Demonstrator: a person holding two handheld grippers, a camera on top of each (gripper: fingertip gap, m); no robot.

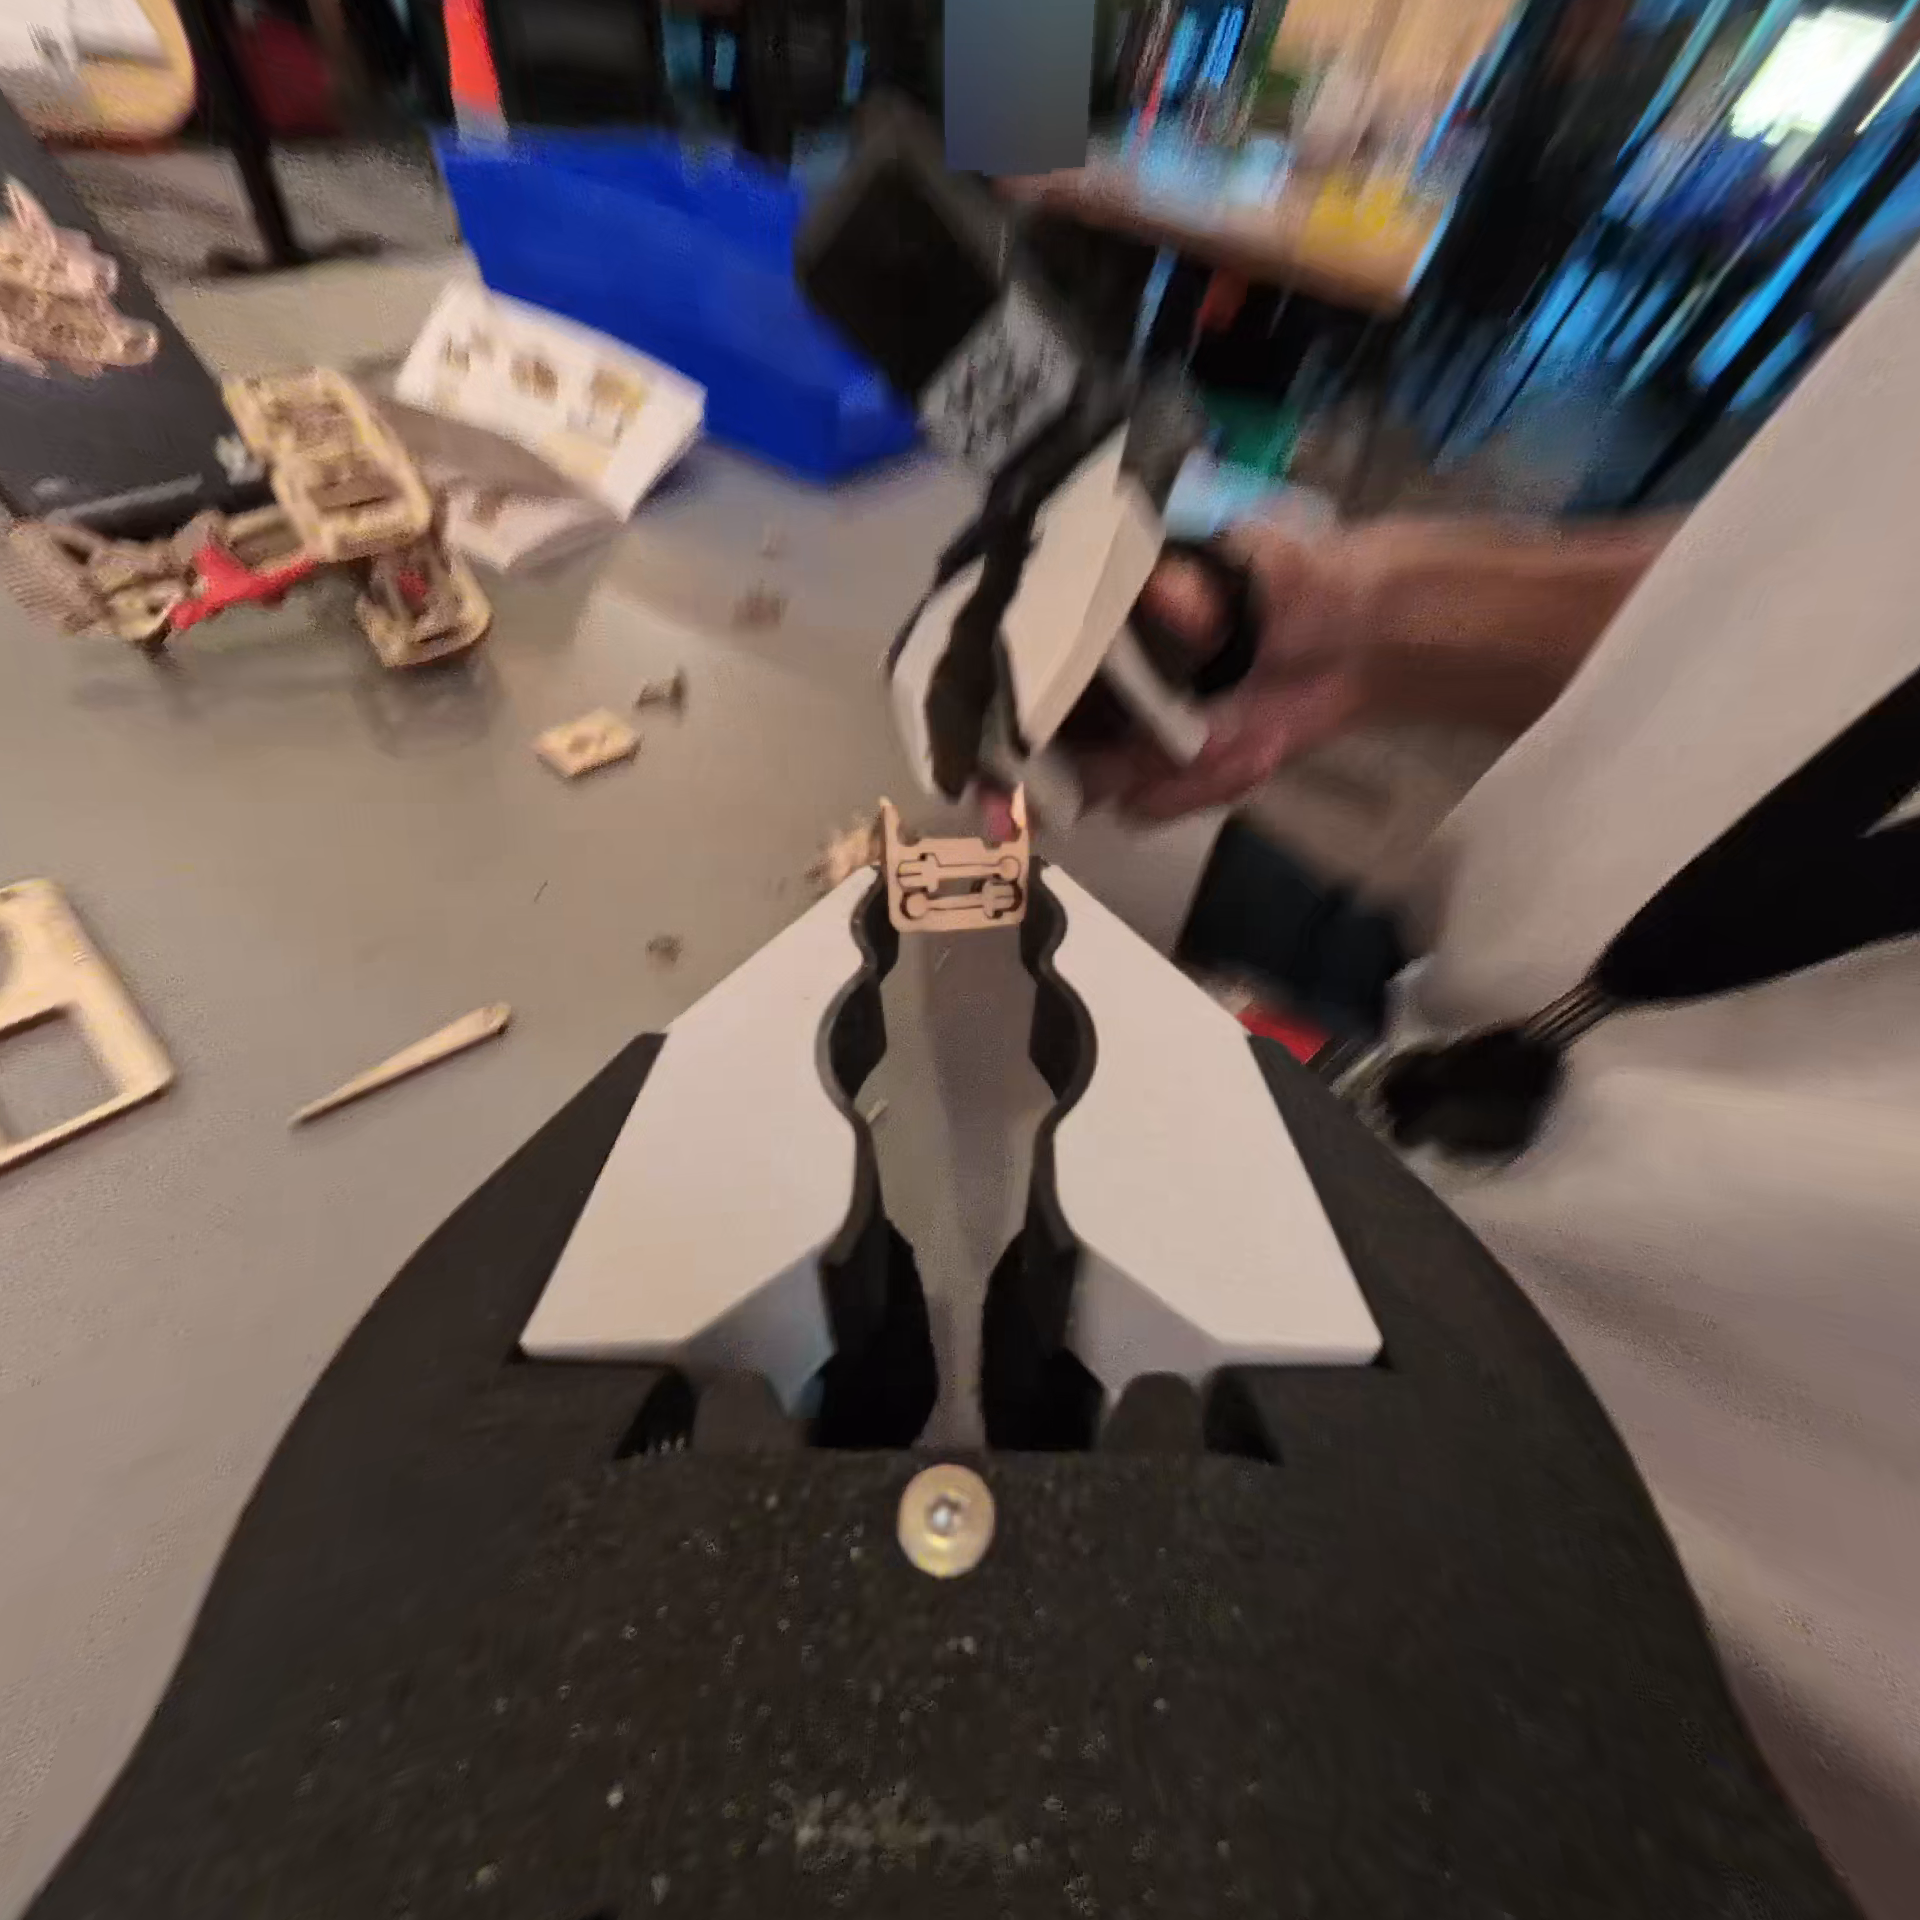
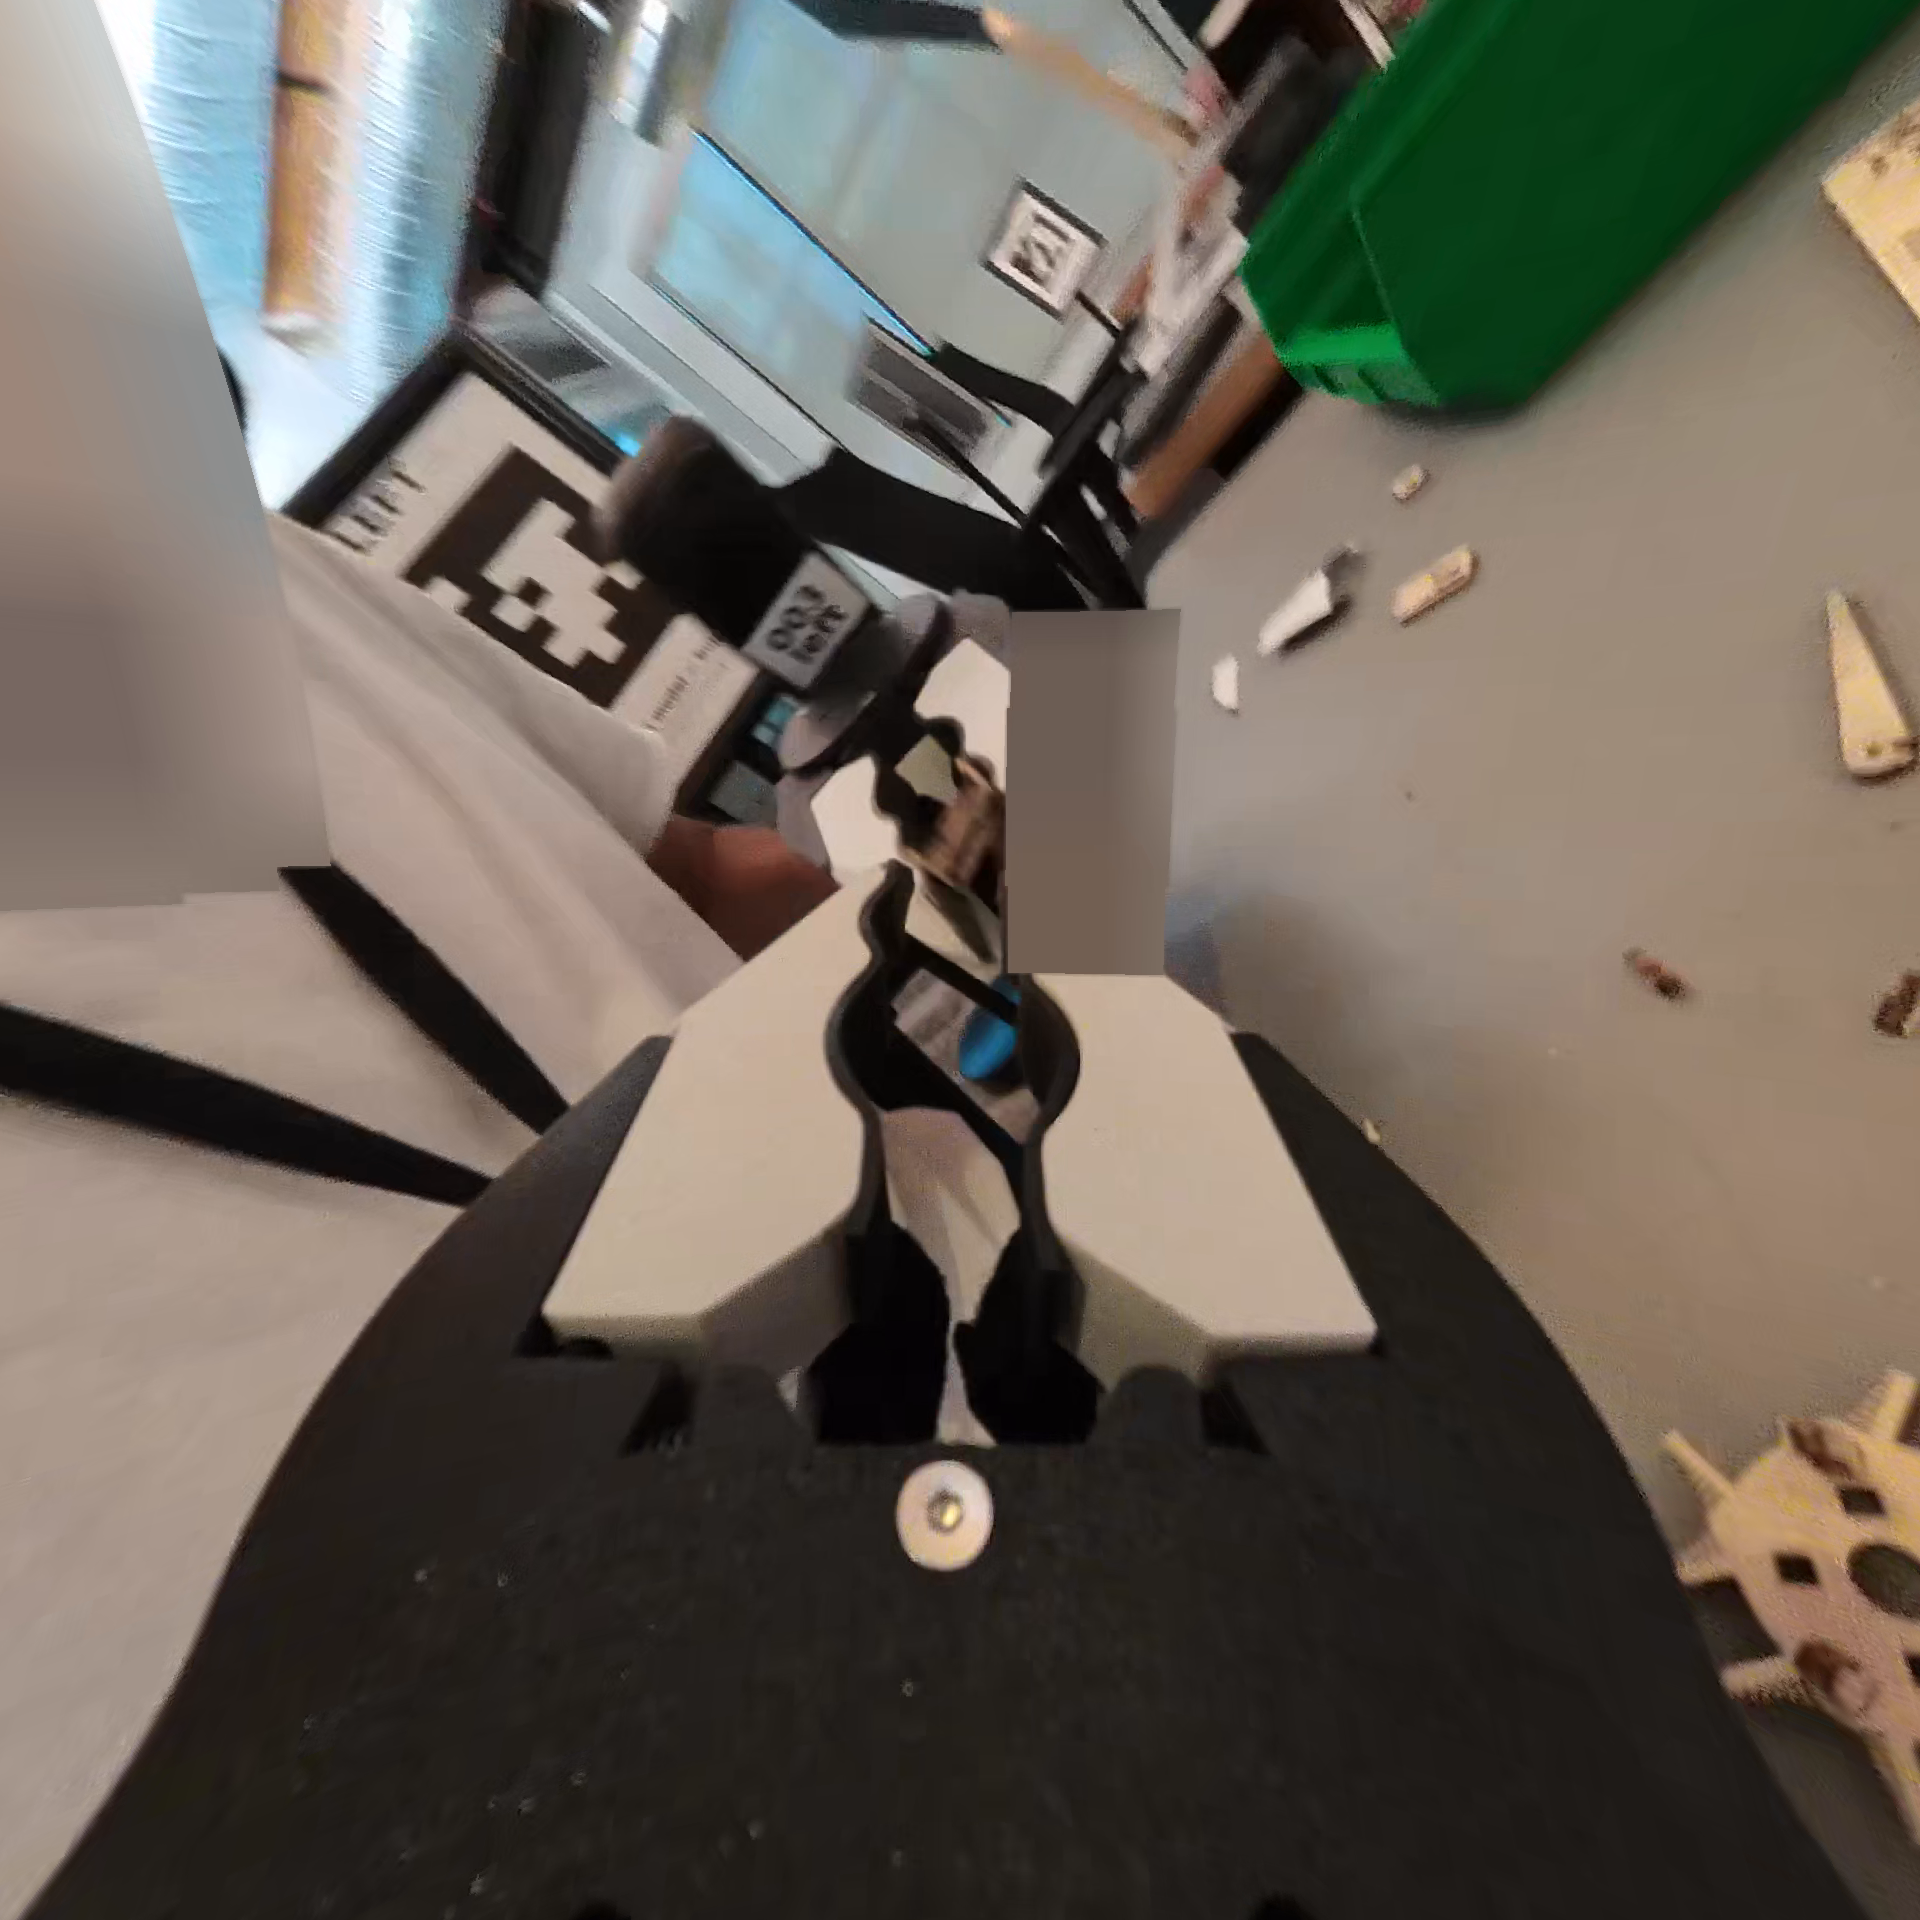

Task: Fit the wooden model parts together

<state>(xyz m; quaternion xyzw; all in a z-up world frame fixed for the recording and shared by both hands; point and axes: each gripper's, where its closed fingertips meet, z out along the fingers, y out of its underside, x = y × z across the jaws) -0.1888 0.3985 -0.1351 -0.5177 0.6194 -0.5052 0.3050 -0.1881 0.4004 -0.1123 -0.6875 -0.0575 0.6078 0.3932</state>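
Observation:
My left gripper [image 1: 958,883] is shut on a small flat wooden part [image 1: 958,888] with two prongs pointing up, held above the grey table [image 1: 312,1299]. The right gripper [image 1: 982,774], blurred and held by a hand [image 1: 1299,665], comes down onto that part from above; a small pinkish bit [image 1: 994,816] shows at its tips. In the right wrist view the right gripper's fingers [image 2: 790,1039] stand close together, but a patch hides their tips. The left gripper [image 2: 914,790] shows just beyond them. A partly built wooden model [image 1: 322,509] with red pieces stands at the far left.
A blue bin [image 1: 665,301], an open booklet [image 1: 551,395] and a dark box [image 1: 73,364] lie behind the model. A wooden sheet frame [image 1: 62,1039], a pointed stick [image 1: 405,1060] and loose pieces [image 1: 587,743] lie on the table. A green bin [image 2: 1507,208] and cut-out pieces [image 2: 1808,1579] lie to the right. The tips of both grippers are at nearly the same place. Both grippers' tips are roughly 25 cm from the partly built wooden model [image 1: 322,509].

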